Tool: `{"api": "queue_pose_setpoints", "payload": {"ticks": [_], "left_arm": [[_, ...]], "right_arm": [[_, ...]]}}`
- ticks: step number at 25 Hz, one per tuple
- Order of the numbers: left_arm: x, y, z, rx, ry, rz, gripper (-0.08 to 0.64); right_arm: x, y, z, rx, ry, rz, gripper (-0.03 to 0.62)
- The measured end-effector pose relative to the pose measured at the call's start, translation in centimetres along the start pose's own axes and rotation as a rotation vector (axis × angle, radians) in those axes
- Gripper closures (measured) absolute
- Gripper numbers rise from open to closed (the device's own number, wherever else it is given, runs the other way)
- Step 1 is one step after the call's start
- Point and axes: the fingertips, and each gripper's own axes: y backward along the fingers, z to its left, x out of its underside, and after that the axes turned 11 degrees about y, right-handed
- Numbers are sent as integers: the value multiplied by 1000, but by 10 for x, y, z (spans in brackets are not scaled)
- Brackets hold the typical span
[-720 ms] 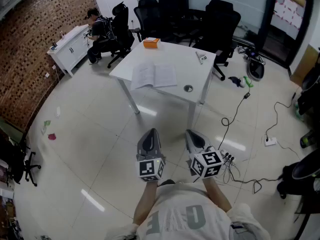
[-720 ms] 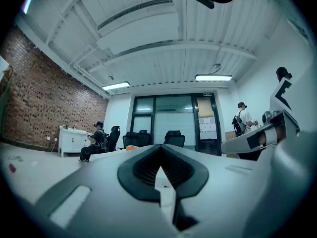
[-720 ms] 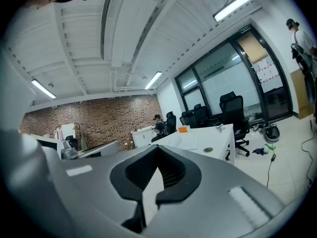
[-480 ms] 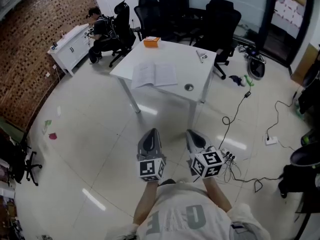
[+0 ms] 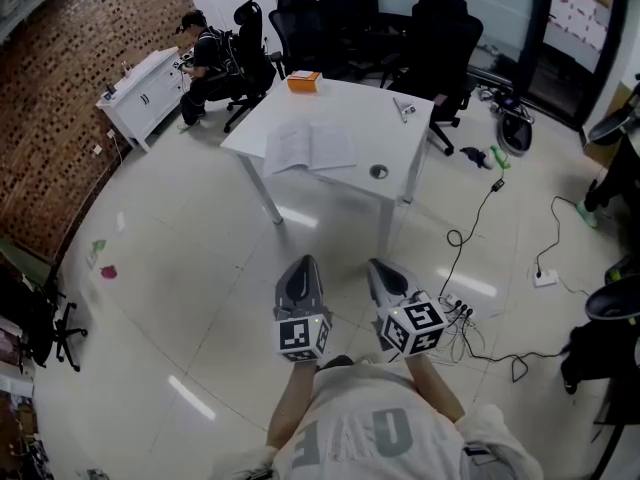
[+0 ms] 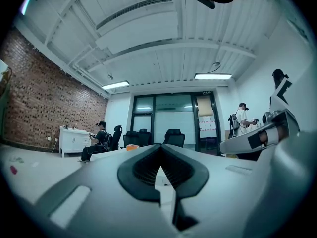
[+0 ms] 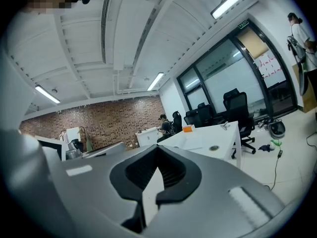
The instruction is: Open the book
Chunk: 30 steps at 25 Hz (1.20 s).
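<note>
The book lies open, pages up, on the white table far ahead of me across the floor. Both grippers are held close to my body, well short of the table and pointing toward it. The left gripper is shut with nothing between its jaws, and so is the right gripper. In the left gripper view the left gripper has its pads meeting. The right gripper view shows the right gripper closed too, with the book small on the distant table.
An orange box, a small tool and a round grommet are on the table. Black office chairs stand behind it. A person sits at a white cabinet. Cables and a power strip lie on the floor at right.
Both grippers stay where they were, shut. A person at the right edge of the head view has shifted; the book and table are unchanged.
</note>
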Motion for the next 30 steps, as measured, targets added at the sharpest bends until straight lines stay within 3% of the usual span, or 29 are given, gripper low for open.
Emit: {"api": "queue_pose_setpoints", "payload": {"ticks": [9,13,16,24,30], "left_arm": [[2,4,-3,-12,0,0,545],[15,-1,16,-62,15,36,545],[12,-10,20,-58,22,28,545],[20,-71,49,-38,46,30,545],[18,-140,68,0,59,13,545]], "right_arm": [[6,3,-7,-5,-35,8,589],[20,-4,-10,-21,-75,43,589],[20,-12,-17,-18,-80,49,589],[18,-60,-54,33,-79,67,589],[15,-110,-103,117,-73,98,589]]}}
